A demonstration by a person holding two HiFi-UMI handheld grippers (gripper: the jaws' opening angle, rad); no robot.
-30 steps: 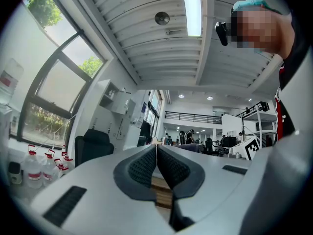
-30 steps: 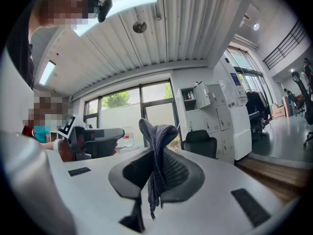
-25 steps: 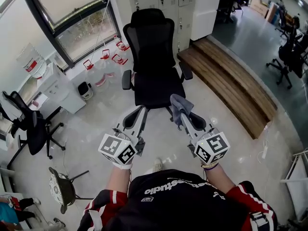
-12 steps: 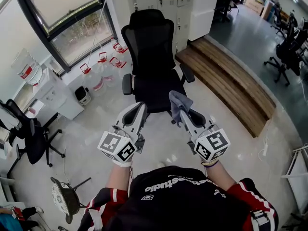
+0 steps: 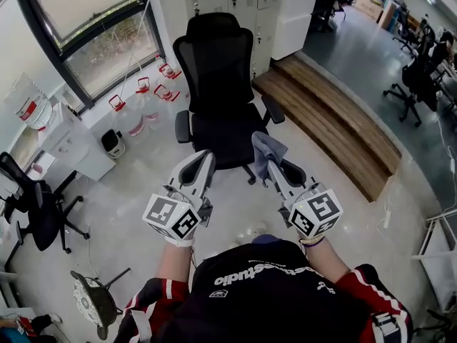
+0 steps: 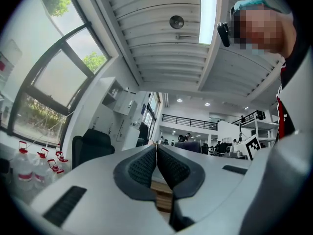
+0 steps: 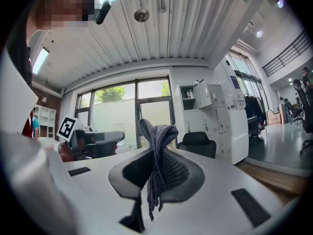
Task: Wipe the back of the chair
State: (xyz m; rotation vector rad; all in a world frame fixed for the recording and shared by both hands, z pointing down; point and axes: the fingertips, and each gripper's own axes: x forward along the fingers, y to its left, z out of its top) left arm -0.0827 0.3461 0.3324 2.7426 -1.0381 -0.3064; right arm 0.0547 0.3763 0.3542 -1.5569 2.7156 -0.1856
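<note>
**In front of the black office chair: items held and standing**

- Chair (image 5: pixel 218 70): black, with a mesh back and its seat turned toward the person. It stands just ahead of both grippers, and neither touches it. The rear face looks away toward the window wall, so wiping it likely means walking round or swivelling the chair.
- Right gripper (image 5: pixel 273 170): jaws clamped on a grey cloth (image 5: pixel 265 148). Folds stand above the tips and a tail hangs below. It is carried upright, presumably ready for wiping.
- Left gripper (image 5: pixel 202 159): jaws pressed together with nothing between them, probably free to steady or turn the chair.
- Water jugs (image 5: pixel 143 98): clear, red-handled, grouped on the floor beneath the window. Their contents cannot be told.
</note>
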